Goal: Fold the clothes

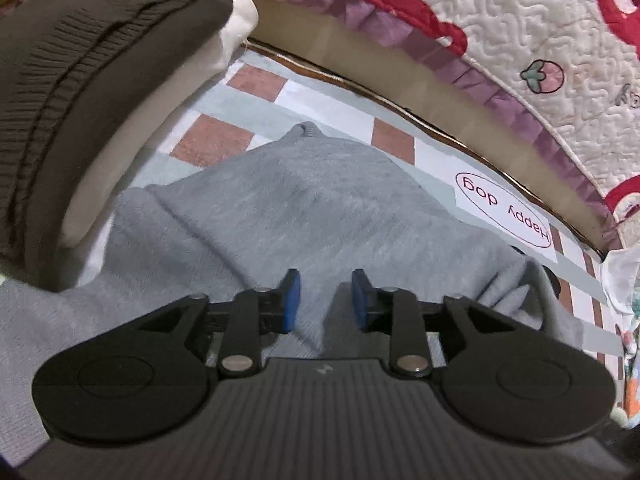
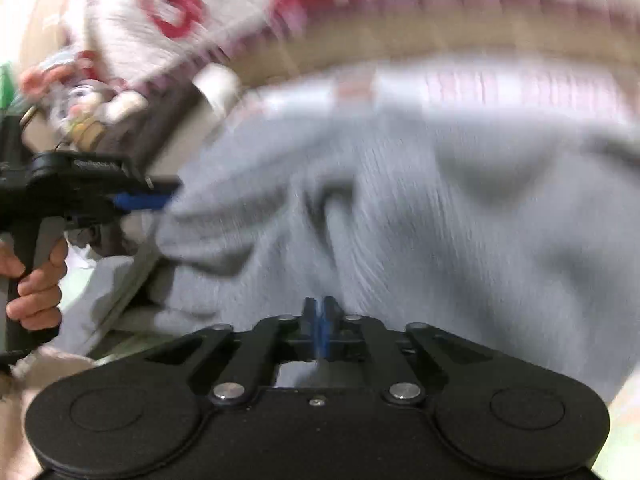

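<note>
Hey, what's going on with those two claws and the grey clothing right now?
Left gripper open above grey garment. Right gripper shut; whether it pinches cloth, cannot tell. Brown folded garment lies alongside.

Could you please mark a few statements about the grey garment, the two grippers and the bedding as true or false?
1. The soft grey fleece garment lies on a checked sheet. True.
2. The left gripper has its blue pads pressed together. False: they stand apart, grey fabric showing between them.
3. The right gripper has its jaws closed. True.
4. The oval label reads "Happy cat". False: "Happy dog".
5. The folded brown ribbed knit rests on the garment's middle. False: it sits beside it.
</note>
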Motion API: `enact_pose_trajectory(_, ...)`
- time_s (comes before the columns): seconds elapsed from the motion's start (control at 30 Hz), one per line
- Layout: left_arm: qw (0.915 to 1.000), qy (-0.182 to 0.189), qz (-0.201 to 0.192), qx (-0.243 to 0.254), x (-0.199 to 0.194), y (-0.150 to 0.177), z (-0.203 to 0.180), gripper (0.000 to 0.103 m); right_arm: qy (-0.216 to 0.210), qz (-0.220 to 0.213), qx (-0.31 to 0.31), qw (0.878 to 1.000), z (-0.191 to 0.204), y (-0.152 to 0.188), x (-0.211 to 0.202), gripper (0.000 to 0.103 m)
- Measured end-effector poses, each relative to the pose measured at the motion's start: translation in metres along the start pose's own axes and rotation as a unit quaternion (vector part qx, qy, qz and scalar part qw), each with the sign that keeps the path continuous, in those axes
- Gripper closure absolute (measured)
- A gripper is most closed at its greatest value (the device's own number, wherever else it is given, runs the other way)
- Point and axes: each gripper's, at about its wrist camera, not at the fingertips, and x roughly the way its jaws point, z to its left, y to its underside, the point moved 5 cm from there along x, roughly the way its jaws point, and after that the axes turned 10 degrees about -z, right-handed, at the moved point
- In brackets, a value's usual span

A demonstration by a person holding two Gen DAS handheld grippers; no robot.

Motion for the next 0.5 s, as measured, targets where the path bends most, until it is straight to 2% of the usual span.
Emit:
enact_pose_trajectory(0.03,1.0000,-0.004,-0.001,-0.007,-0.004,0.002,0.003,0.075,0.005,-0.025,0.000,1.000,-0.004,-0.013,-0.011,0.101)
enact_pose_trajectory(0.1,0.9995,-0.012,-0.005,-0.028,-0.012,0.007,0.010,0.056,0.021,-0.065,0.016,0.998,-0.018,-0.040,-0.035,0.101)
enact_pose_trajectory(0.17,0.9997,-0.011,-0.016,-0.017,-0.021,0.013,0.012,0.054,0.048,-0.070,-0.020,0.996,-0.024,-0.051,-0.048,0.101)
enact_pose_trajectory(0.23,0.9999,-0.007,-0.014,0.007,-0.025,0.020,0.010,0.051,0.060,-0.042,-0.067,0.995,-0.026,-0.047,-0.053,0.100)
enact_pose_trajectory(0.27,0.9997,-0.005,-0.012,0.022,-0.027,0.024,0.008,0.046,0.050,-0.030,-0.078,0.995,-0.021,-0.039,-0.054,0.095)
enact_pose_trajectory(0.33,0.9979,-0.003,-0.010,0.064,-0.027,0.032,-0.002,0.039,0.016,-0.013,-0.091,0.996,-0.010,-0.021,-0.054,0.094)
enact_pose_trajectory(0.37,0.9962,-0.003,-0.009,0.087,-0.027,0.036,-0.008,0.032,0.001,-0.004,-0.099,0.995,-0.002,-0.013,-0.051,0.088)
enact_pose_trajectory(0.4,0.9945,0.003,0.001,0.105,-0.024,0.041,-0.013,0.022,-0.007,0.008,-0.109,0.994,0.004,-0.003,-0.048,0.077)
enact_pose_trajectory(0.47,0.9898,0.020,0.044,0.134,-0.010,0.053,-0.023,0.008,-0.015,0.040,-0.112,0.993,0.010,0.012,-0.039,0.067)
enact_pose_trajectory(0.5,0.9871,0.010,0.061,0.148,-0.003,0.058,-0.024,0.008,-0.019,0.057,-0.112,0.992,0.013,0.019,-0.034,0.067)
